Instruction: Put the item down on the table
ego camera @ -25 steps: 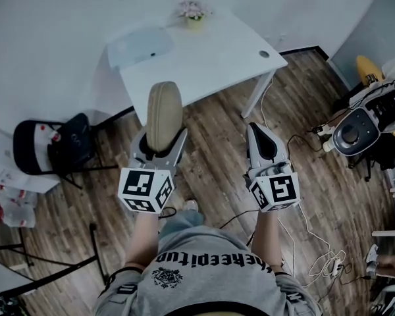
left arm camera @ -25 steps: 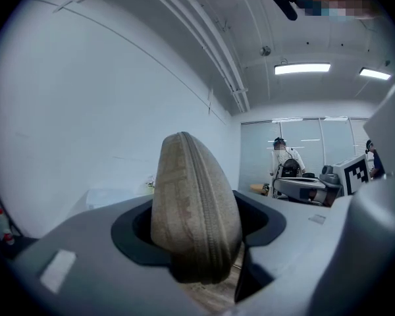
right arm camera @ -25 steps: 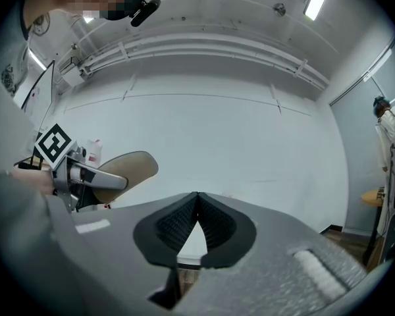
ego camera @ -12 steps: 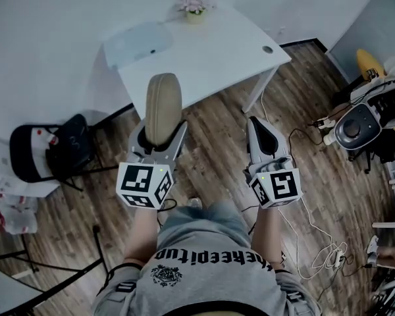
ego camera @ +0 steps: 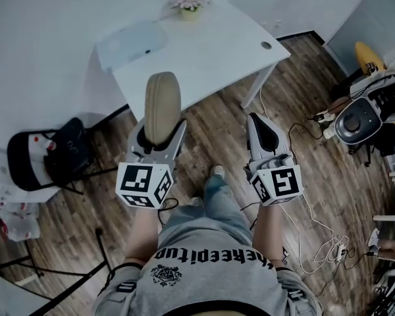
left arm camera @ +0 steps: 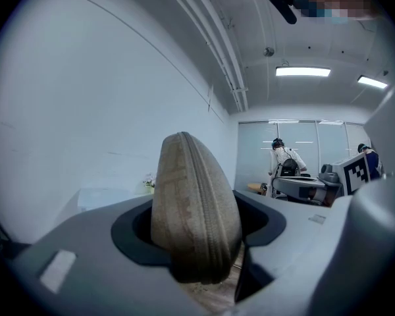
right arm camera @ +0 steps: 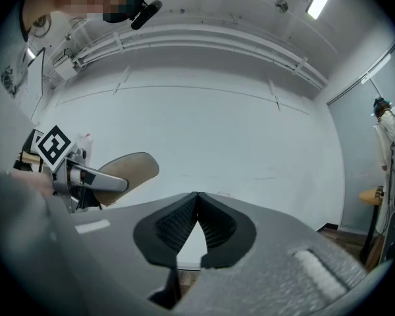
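My left gripper [ego camera: 159, 134] is shut on a beige zippered oval case [ego camera: 162, 105], which stands upright between the jaws above the wooden floor, just short of the white table [ego camera: 214, 54]. In the left gripper view the case [left arm camera: 194, 206] fills the gap between the jaws, zipper edge toward the camera. My right gripper [ego camera: 256, 121] is shut with nothing in it, level with the left one and to its right. In the right gripper view its pads [right arm camera: 184, 226] meet at the tip, and the case [right arm camera: 130, 170] shows at the left.
On the table lie a pale flat laptop-like thing [ego camera: 131, 43] and a small flower pot [ego camera: 187, 5]. A black chair [ego camera: 49, 157] stands at the left. Round grey equipment [ego camera: 355, 122] and floor cables [ego camera: 319, 245] are at the right. People stand far off [left arm camera: 283, 163].
The person has stepped forward: a leg and shoe now show between the grippers. The table has shifted slightly left in view. Both grippers keep their pose and the case stays held.
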Tool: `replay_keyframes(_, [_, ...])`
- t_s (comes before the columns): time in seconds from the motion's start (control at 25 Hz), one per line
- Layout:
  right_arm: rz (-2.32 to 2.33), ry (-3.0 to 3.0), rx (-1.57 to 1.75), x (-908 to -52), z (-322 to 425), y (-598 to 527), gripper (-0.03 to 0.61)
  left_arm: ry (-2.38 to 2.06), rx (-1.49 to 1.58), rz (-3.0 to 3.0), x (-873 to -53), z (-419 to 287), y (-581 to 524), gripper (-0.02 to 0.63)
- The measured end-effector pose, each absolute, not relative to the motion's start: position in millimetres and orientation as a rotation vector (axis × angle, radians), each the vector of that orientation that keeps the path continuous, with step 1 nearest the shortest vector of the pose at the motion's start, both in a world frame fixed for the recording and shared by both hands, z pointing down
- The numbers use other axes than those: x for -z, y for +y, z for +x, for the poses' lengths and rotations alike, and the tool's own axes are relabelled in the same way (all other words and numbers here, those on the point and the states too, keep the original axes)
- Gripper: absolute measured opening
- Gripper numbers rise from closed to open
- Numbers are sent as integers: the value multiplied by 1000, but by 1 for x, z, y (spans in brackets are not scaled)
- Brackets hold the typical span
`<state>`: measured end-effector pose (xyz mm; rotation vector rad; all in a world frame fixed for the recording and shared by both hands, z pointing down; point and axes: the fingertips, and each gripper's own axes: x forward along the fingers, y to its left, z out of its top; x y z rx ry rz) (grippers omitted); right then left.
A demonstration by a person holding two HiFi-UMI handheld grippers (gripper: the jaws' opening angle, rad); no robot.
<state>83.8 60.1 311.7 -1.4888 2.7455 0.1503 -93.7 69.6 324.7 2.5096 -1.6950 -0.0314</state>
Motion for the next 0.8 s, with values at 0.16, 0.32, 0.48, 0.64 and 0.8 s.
replay_keyframes(0.16, [-1478,2756,-147,-312,77,44,-3,-1700,30,2500,-325,-99,55,301])
replay_keyframes(0.32, [-1461,2774,-140,-313,73,23,-3,-1707,40,2480,-327,-103,36,301])
replay_keyframes(0.48, [-1438,2792,-144,-313,72,3,-3,-1719,46,2468,-327,-102,18,301])
replay_keyframes(0.64, [-1406,2813,-142,-312,70,-21,-3,-1740,49,2448,-327,-102,-3,301])
replay_keyframes(0.8, [-1373,2833,-148,-309,70,-47,-3,-1765,58,2431,-324,-99,-25,301])
